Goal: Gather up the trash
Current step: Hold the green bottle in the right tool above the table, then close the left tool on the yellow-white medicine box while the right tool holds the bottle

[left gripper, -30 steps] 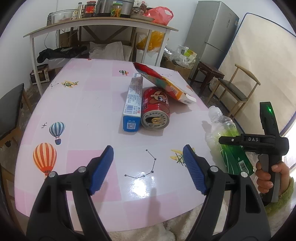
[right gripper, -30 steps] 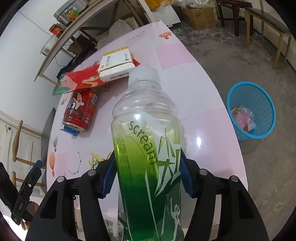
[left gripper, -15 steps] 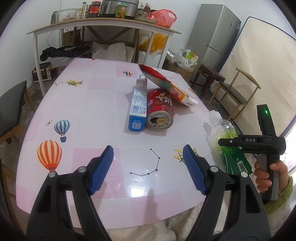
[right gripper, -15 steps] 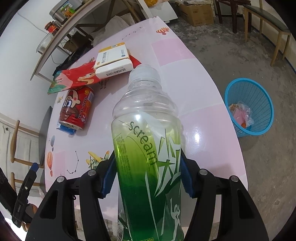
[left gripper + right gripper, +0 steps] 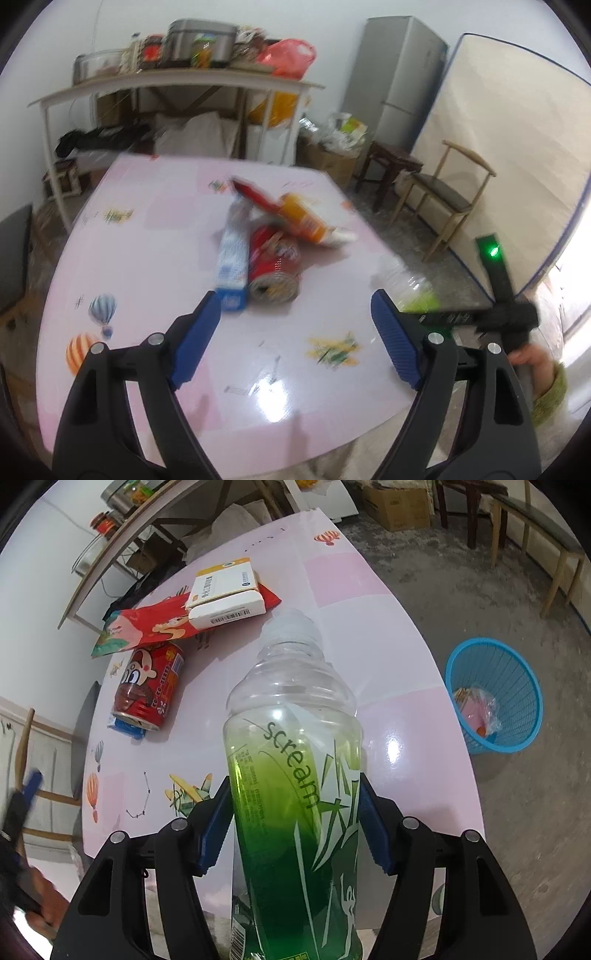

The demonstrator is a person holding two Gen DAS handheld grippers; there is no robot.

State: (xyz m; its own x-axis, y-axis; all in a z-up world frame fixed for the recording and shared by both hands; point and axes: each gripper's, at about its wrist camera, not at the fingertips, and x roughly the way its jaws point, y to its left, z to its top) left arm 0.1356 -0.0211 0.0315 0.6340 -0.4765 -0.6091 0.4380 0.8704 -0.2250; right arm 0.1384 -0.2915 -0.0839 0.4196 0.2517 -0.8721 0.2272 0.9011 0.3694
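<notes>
Two hand-held grippers, one bottle in hand

Right hand-held gripper (image 5: 295, 823): blue pads on either side of clear plastic bottle with green drink and "scream" label (image 5: 295, 775); jaws easing apart, pads look to touch the label still. Bottle sits between the jaws, over the near edge of pink patterned worktop (image 5: 406, 709). Long axis runs straight out along the fingers, cap end pointing away toward the far end of the worktop, base toward the wrist.

Left hand-held gripper (image 5: 295, 332): jaws wide and opening, nothing between them, hanging above the worktop. View blurred.

Further out on the worktop: red drink can on its side (image 5: 149, 686), blue-and-white long carton (image 5: 232, 262) touching it, red snack wrapper (image 5: 147, 627) with white-and-orange box (image 5: 225, 594) lying on top.

Blue plastic mesh bin (image 5: 495, 698) on the floor to the right of the worktop, some litter already inside.

Judgement: step in hand is carrying the bottle to the bin. Next move calls for swinging the right gripper rightward over the bin rim, then releasing fully. Left gripper looks set for the can or carton.
</notes>
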